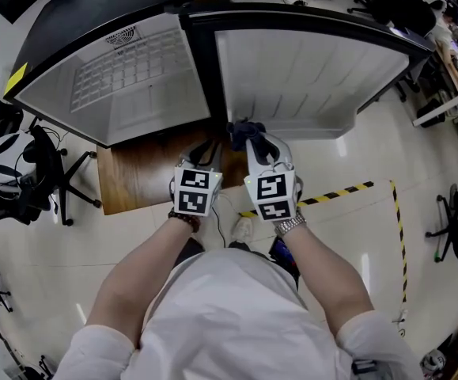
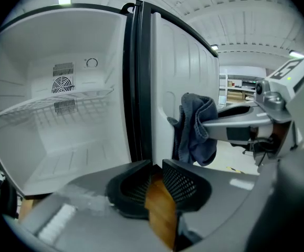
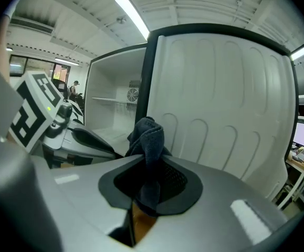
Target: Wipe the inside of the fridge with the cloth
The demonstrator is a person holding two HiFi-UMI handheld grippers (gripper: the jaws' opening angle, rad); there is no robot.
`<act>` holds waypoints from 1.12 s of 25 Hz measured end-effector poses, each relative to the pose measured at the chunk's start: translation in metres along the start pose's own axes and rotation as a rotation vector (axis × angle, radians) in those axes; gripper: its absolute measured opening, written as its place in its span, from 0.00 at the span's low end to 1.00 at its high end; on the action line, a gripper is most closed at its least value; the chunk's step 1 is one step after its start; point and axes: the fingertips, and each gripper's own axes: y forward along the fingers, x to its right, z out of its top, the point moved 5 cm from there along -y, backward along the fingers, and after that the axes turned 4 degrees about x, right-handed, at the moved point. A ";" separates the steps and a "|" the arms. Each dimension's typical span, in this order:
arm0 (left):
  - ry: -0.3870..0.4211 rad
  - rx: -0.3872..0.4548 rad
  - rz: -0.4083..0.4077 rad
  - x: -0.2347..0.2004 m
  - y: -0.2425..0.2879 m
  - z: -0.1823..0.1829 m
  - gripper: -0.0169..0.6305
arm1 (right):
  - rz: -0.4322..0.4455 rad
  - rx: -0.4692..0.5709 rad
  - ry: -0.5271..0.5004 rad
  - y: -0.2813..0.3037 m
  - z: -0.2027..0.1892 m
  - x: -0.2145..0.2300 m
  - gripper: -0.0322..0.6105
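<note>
right gripper (image 3: 149, 159) clamped cloth (image 3: 147, 133), near door liner (image 3: 220, 104) of fridge (image 2: 46, 140); left gripper (image 2: 154, 167) narrowly apart, empty. wiping likely needed firm clamp, cloth pressed flat, overlapping strokes into cavity.

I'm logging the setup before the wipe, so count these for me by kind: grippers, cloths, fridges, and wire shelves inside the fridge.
grippers: 2 (left gripper, right gripper)
cloth: 1
fridge: 1
wire shelf: 1
Total: 5
</note>
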 end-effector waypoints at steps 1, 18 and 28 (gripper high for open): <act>-0.002 -0.001 0.004 -0.002 -0.002 -0.002 0.14 | 0.003 -0.008 0.000 0.003 -0.001 -0.003 0.14; -0.005 -0.002 0.006 -0.009 -0.004 -0.005 0.14 | -0.104 -0.126 0.022 0.018 -0.028 0.035 0.14; 0.007 0.003 -0.015 0.003 0.003 0.001 0.14 | -0.219 -0.159 0.042 -0.010 -0.046 0.090 0.14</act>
